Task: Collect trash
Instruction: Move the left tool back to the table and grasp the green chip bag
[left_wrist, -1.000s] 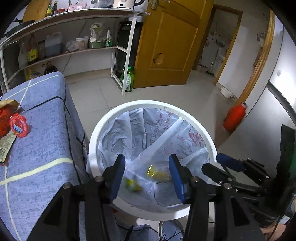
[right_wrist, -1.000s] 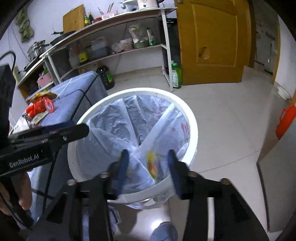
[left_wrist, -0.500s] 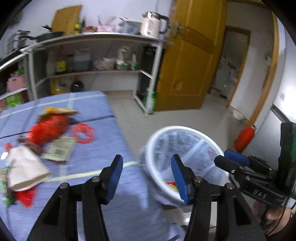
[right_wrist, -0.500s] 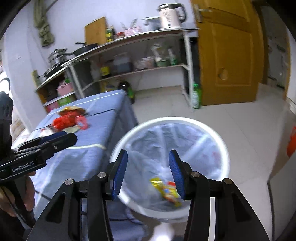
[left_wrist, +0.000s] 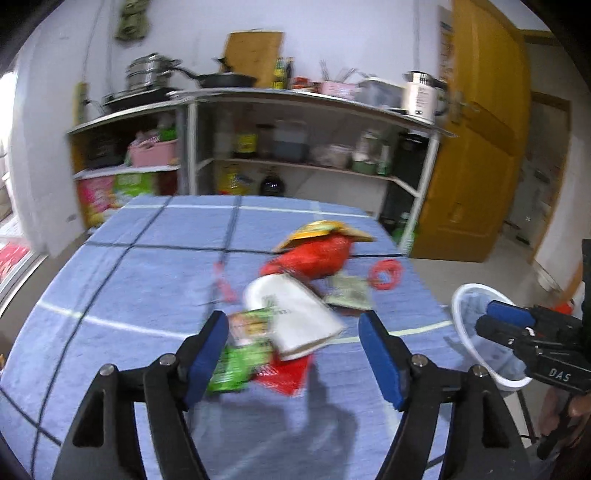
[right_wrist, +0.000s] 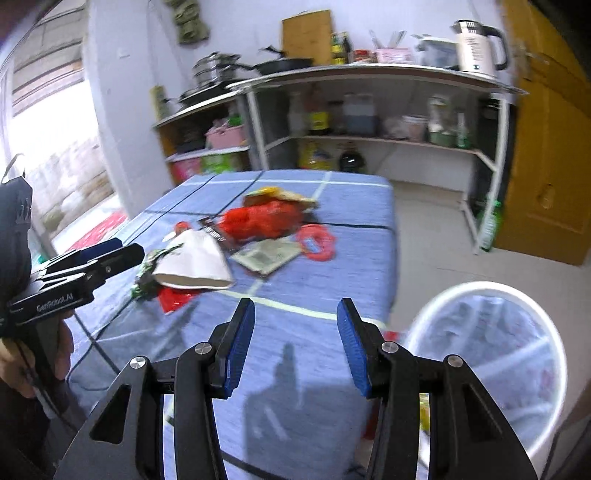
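Observation:
Trash lies in a heap on the blue-clothed table (left_wrist: 155, 295): a green snack wrapper (left_wrist: 240, 354), a white paper bag (left_wrist: 295, 317), a red wrapper (left_wrist: 288, 373), a red crumpled bag (left_wrist: 314, 254) and a red ring (left_wrist: 386, 274). My left gripper (left_wrist: 293, 354) hovers over the near end of the heap, its jaws opening wide with nothing held between them. My right gripper (right_wrist: 295, 343) stands open and empty above the table's near part, the white paper bag (right_wrist: 195, 264) ahead to the left. The white lined bin (right_wrist: 491, 354) stands on the floor to the right of the table.
A metal shelf unit (left_wrist: 303, 122) with pots, bottles and a kettle lines the back wall. A yellow wooden door (left_wrist: 480, 147) stands at right. A person's hand (right_wrist: 22, 373) grips the left tool's handle. Tiled floor (right_wrist: 424, 229) lies between table and shelves.
Both grippers swung away from over the bin toward the table and the trash heap. The left jaws spread wider; the right jaws kept the same gap.

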